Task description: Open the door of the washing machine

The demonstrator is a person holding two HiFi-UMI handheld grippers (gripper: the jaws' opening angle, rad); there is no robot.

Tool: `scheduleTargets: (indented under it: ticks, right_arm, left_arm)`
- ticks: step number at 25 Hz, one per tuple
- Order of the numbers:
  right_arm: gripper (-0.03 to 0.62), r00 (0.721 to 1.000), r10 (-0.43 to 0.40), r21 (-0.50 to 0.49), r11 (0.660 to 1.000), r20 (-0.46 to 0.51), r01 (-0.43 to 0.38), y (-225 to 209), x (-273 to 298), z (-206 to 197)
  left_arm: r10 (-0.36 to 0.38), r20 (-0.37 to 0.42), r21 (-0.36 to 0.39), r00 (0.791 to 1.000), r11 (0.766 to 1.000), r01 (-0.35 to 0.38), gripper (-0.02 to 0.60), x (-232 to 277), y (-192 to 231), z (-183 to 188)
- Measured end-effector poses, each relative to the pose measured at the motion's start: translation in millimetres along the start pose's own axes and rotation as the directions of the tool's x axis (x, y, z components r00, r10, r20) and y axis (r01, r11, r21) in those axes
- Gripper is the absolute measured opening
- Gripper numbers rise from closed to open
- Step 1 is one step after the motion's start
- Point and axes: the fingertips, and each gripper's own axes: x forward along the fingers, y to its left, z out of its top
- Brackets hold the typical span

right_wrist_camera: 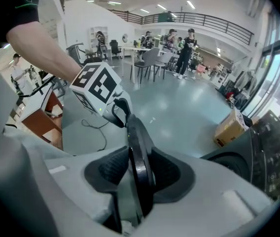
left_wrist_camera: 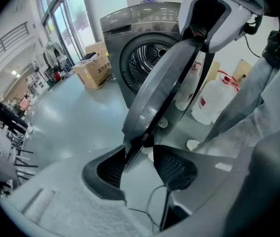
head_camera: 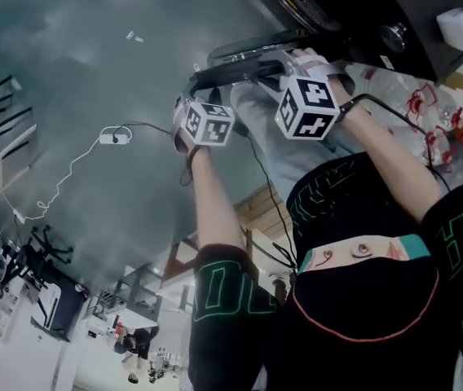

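The right gripper (right_wrist_camera: 140, 169) is clamped on the rim of the door (right_wrist_camera: 137, 152), with a ribbed pad pressed to each face of it. The left gripper (left_wrist_camera: 142, 164) has the same rim running down between its jaws, but they stand apart. The edge lies along one pad, and there is a clear gap to the other. The two grippers sit near each other along that rim, each held in one of the person's hands. The door stands swung well out from the front of the washing machine (left_wrist_camera: 140, 28), so the drum (left_wrist_camera: 149, 58) shows open behind it. A cardboard box (left_wrist_camera: 94, 70) sits on the floor just beside the washing machine on one side. White jugs (left_wrist_camera: 214, 100) with red markings stand close by it on the other side.
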Motion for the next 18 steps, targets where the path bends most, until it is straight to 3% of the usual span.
scheduleTargets:
  ticks: [9, 15, 18]
  right_arm:
    - [0.153, 0.993, 0.109, -0.226, 0.967, -0.051, -0.118, 86.7, -23.1, -20.4]
    - [0.163, 0.986, 0.115, -0.314, 0.938, -0.124, -0.149, 125.7, -34.8, -43.7]
    - [0.163, 0.986, 0.083, -0.365, 0.922, -0.142, -0.130, 127.7, -38.6, -48.7]
  left_arm:
    - [0.039, -0.038, -0.190, 0.998, 0.981, -0.046, 0.149, -42.1, -102.2, -65.7]
    - [-0.002, -0.058, -0.249, 0.998, 0.969, -0.012, 0.123, -56.1, -165.9, -86.5]
    - [-0.033, -0.039, -0.270, 0.999, 0.963, 0.022, 0.112, -58.7, -175.6, -84.7]
